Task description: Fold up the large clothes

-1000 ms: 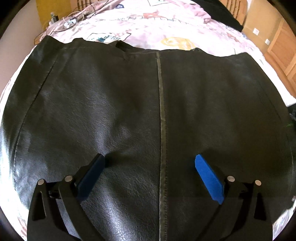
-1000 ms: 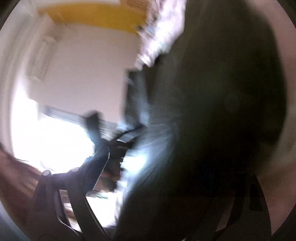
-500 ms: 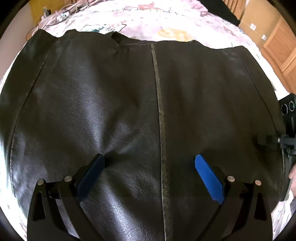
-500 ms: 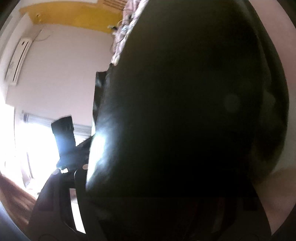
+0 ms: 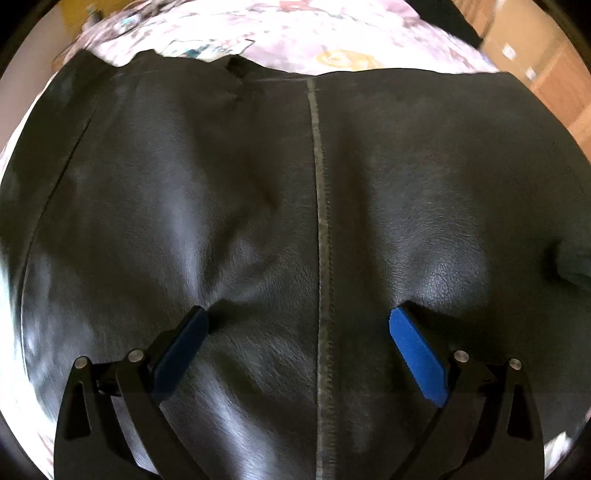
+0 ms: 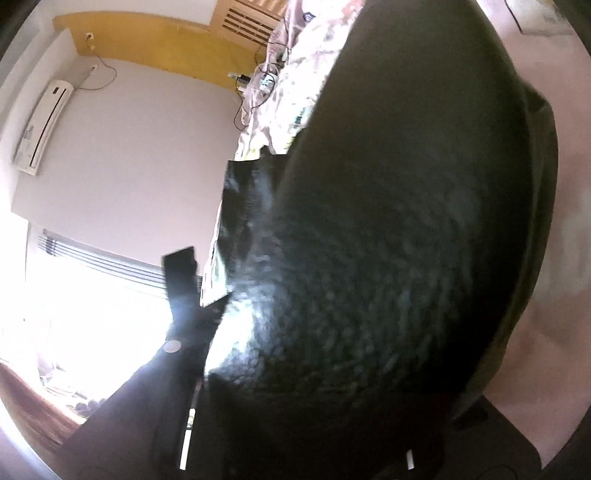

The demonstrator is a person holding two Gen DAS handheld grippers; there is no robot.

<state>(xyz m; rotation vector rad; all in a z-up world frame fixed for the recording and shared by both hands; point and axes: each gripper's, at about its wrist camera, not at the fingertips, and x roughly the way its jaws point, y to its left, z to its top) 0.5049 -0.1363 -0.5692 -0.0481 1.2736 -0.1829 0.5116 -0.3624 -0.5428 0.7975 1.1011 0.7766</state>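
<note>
A large black leather garment (image 5: 258, 192) with a centre seam (image 5: 322, 221) lies spread over a bed. My left gripper (image 5: 299, 325) is open, its blue-padded fingers (image 5: 417, 354) pressing down on the leather on either side of the seam. In the right wrist view the same black leather (image 6: 388, 258) fills most of the frame, right against the camera. One dark finger (image 6: 181, 273) of my right gripper shows at the left; the other is hidden behind the leather, so I cannot tell how the jaws stand.
The bed has a pink patterned sheet (image 5: 295, 33) beyond the garment. Wooden furniture (image 5: 554, 81) stands at the far right. The right wrist view shows a white wall, an air conditioner (image 6: 42, 125), a bright window (image 6: 92, 295) and cables (image 6: 258, 81) at the bed's edge.
The left camera has moved slightly over the garment, with new wrinkles by its fingertips. The right view has gone from blurred to the leather filling the frame at close range.
</note>
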